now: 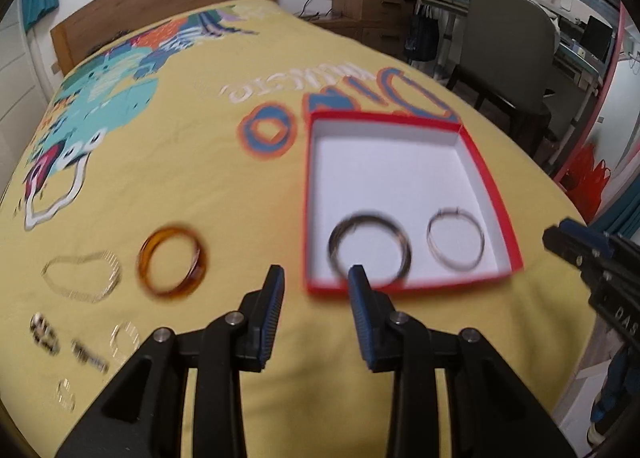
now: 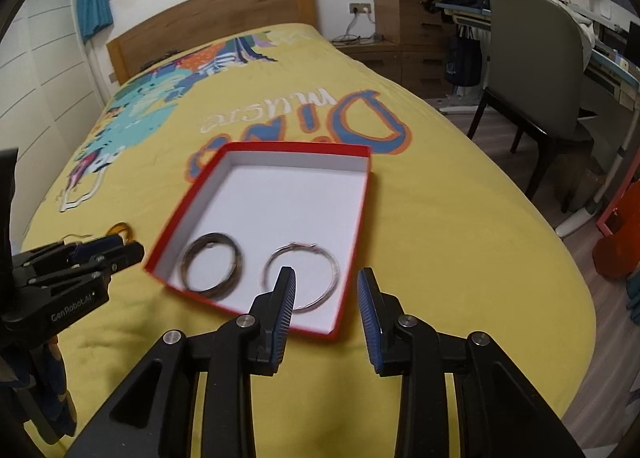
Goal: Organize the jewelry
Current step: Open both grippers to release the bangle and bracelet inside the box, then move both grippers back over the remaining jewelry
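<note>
A red box (image 1: 490, 174) (image 2: 352, 226) with a white inside lies on the yellow bedspread. In it rest a dark bangle (image 1: 370, 244) (image 2: 212, 266) and a thin silver bangle (image 1: 456, 240) (image 2: 304, 278). Left of the box lie an amber bangle (image 1: 172, 264) (image 2: 120, 230), a pale chain bracelet (image 1: 82, 276) and several small rings and pieces (image 1: 84, 350). My left gripper (image 1: 316, 278) (image 2: 120, 250) hangs open above the box's near left corner with nothing between its fingers. My right gripper (image 2: 328, 278) (image 1: 560, 234) hangs open over the box's near right edge, empty too.
The bed's right edge (image 2: 540, 242) falls to a wooden floor. A grey chair (image 2: 536, 70) and a cluttered desk (image 2: 600, 38) stand to the right, a wooden dresser (image 2: 412, 26) behind. The headboard (image 2: 208, 22) closes the far end.
</note>
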The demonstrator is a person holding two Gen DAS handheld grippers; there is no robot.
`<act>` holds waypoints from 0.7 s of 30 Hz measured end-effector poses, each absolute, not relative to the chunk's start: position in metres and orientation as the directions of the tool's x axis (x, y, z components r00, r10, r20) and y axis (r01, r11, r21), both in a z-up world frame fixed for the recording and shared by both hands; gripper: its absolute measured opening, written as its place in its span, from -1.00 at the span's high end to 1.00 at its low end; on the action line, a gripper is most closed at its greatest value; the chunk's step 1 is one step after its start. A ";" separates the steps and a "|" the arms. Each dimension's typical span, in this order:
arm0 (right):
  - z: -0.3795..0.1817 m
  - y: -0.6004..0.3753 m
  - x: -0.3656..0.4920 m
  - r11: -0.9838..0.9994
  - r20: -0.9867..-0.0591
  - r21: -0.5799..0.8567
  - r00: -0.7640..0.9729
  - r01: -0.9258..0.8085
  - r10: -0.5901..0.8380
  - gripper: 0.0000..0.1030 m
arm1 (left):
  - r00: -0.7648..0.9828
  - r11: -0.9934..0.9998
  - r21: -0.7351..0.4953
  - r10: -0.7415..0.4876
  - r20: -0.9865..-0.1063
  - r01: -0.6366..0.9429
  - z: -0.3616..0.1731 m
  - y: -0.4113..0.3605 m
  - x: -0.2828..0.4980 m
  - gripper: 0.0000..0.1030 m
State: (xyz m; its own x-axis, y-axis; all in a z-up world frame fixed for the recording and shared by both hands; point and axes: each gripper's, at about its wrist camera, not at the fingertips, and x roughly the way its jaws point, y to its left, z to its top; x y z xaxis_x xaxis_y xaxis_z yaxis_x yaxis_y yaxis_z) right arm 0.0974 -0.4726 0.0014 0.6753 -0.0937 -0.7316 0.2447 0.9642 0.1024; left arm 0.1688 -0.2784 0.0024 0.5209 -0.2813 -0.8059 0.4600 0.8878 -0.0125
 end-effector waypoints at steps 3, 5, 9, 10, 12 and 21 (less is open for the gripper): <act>0.008 -0.451 0.085 0.971 -0.725 0.116 0.686 0.209 -0.061 0.38 | 0.526 0.898 0.001 -0.257 -0.810 0.441 0.006 -0.245 0.147 0.39; 0.011 -0.435 0.077 0.974 -0.722 0.134 0.691 0.182 -0.030 0.38 | 0.532 0.908 0.016 -0.231 -0.815 0.419 0.007 -0.214 0.129 0.39; 0.015 -0.400 0.064 0.978 -0.717 0.163 0.697 0.128 0.028 0.38 | 0.560 0.926 0.043 -0.189 -0.807 0.375 0.014 -0.160 0.103 0.39; 0.016 -0.391 0.060 0.979 -0.714 0.170 0.699 0.114 0.043 0.38 | 0.569 0.932 0.053 -0.173 -0.804 0.358 0.016 -0.145 0.096 0.39; 0.020 -0.371 0.053 0.979 -0.708 0.185 0.702 0.082 0.074 0.38 | 0.589 0.946 0.057 -0.152 -0.794 0.320 0.023 -0.110 0.082 0.38; 0.035 -0.290 0.023 0.979 -0.686 0.199 0.706 -0.051 0.177 0.33 | 0.661 0.987 0.047 -0.066 -0.747 0.152 0.035 -0.001 0.035 0.37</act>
State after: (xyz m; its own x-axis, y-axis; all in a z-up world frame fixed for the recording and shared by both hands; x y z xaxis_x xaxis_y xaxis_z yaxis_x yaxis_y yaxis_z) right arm 0.0230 -0.2901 0.0348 0.7061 0.1769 -0.6857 -0.0515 0.9786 0.1994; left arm 0.0351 -0.0008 0.0345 0.6612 -0.0660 -0.7473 0.1519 0.9873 0.0472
